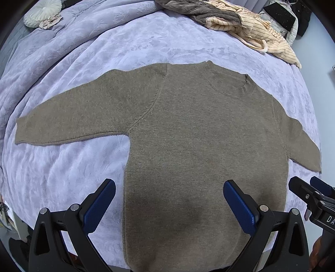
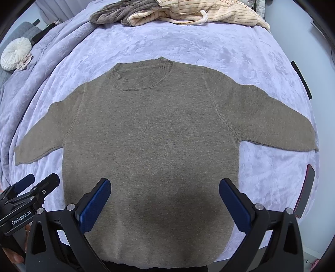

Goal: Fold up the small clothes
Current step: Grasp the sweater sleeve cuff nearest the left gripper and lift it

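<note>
A small olive-brown knit sweater (image 1: 199, 129) lies flat and face up on a lavender blanket (image 1: 136, 41), sleeves spread out to both sides, collar at the far end. It also shows in the right wrist view (image 2: 150, 134). My left gripper (image 1: 169, 188) is open and empty, hovering over the sweater's lower left hem area. My right gripper (image 2: 165, 186) is open and empty over the lower middle of the sweater. The right gripper also shows at the right edge of the left wrist view (image 1: 312, 192), and the left gripper at the left edge of the right wrist view (image 2: 31, 188).
A pile of other clothes, grey-brown and cream striped (image 1: 240, 21), lies at the far edge of the bed, also in the right wrist view (image 2: 178, 12). A round white cushion (image 1: 41, 12) sits at the far left. A dark phone-like object (image 2: 305, 190) lies at the bed's right edge.
</note>
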`<state>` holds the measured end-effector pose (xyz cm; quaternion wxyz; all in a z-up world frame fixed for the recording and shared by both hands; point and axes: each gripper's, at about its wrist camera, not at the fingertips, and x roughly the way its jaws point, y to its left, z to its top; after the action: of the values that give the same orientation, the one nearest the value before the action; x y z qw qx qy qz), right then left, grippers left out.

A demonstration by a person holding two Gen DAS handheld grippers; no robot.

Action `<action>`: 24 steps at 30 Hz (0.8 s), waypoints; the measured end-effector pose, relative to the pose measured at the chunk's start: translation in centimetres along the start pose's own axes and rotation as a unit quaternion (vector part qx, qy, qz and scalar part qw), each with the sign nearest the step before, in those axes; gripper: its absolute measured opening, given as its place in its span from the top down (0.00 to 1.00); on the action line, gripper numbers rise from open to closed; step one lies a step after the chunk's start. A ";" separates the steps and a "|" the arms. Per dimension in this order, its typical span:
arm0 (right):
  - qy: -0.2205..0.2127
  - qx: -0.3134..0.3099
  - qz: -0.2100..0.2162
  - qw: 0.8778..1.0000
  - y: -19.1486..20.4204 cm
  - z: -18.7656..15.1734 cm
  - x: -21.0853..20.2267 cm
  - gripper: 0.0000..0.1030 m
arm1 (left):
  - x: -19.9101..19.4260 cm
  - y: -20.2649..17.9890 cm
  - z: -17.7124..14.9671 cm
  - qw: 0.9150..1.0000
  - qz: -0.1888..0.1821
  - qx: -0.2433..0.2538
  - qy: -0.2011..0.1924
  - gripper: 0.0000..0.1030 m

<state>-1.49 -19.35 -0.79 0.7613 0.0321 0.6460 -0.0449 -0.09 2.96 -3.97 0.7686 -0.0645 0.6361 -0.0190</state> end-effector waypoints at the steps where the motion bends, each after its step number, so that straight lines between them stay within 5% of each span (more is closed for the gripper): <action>1: 0.000 -0.002 0.000 1.000 0.3 -0.1 0.0 0.00 | 0.1 0.3 0.0 1.000 -0.001 -0.002 0.001 0.00; 7: 0.003 -0.022 0.007 1.000 2.6 -0.5 0.2 0.00 | 0.5 2.6 -0.4 1.000 -0.009 -0.021 0.001 0.00; 13: -0.001 -0.047 0.015 0.999 4.9 -0.9 -0.3 0.00 | 1.4 7.3 -0.5 0.994 -0.073 -0.079 -0.001 0.00; 20: 0.007 -0.095 0.016 0.995 7.9 -1.8 0.5 0.00 | 3.5 18.3 0.3 0.977 -0.085 -0.190 -0.037 0.00; 24: 0.026 -0.112 0.024 0.993 9.5 -2.6 1.8 0.00 | 5.7 25.3 1.1 0.957 -0.087 -0.270 -0.064 0.00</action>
<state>-2.73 -9.67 -3.13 0.7441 -0.0371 0.6654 0.0470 0.68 27.52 -12.42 0.7572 -0.3259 0.5588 0.0903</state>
